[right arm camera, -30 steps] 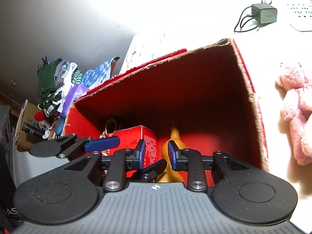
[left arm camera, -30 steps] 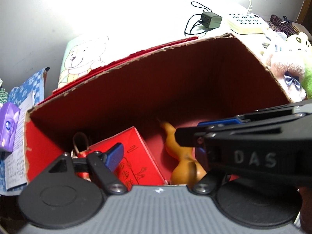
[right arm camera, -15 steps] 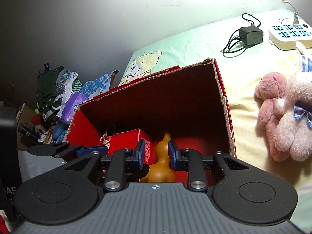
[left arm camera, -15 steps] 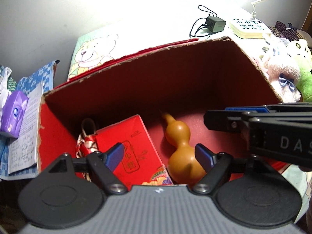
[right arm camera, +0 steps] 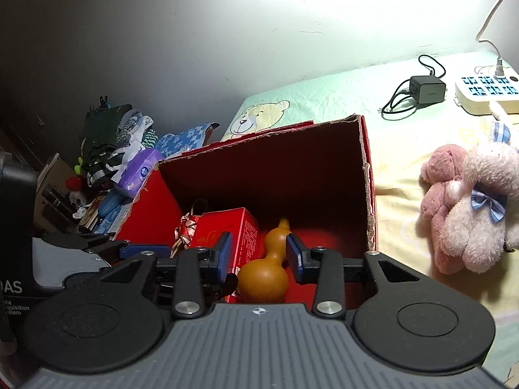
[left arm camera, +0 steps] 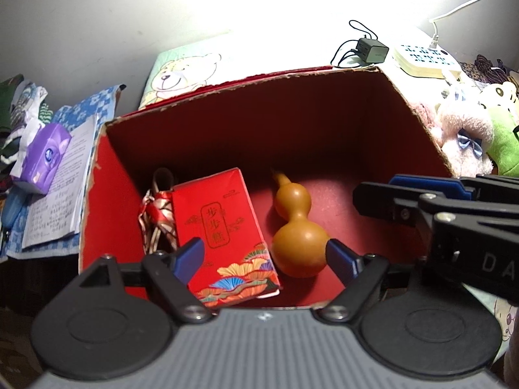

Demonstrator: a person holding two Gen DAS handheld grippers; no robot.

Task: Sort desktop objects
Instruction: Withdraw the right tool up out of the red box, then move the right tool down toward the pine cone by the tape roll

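Observation:
A red cardboard box stands open on the bed. On its floor lie an orange-brown gourd, a small red gift box with gold characters, and a ribboned bundle. My left gripper is open above the box's near side, empty, its pads level with the gift box and the gourd. My right gripper is open with a narrower gap, holding nothing; the gourd shows below, between its pads. It reaches in from the right in the left wrist view.
Pink and white plush toys lie on the bedsheet right of the box, with a green one beside them. A black charger and a white power strip sit further back. A purple tissue pack, papers and clothes pile up on the left.
Both grippers have drawn up and back from the box, so more of its inside and the bed shows. The right gripper's pads stand slightly wider apart.

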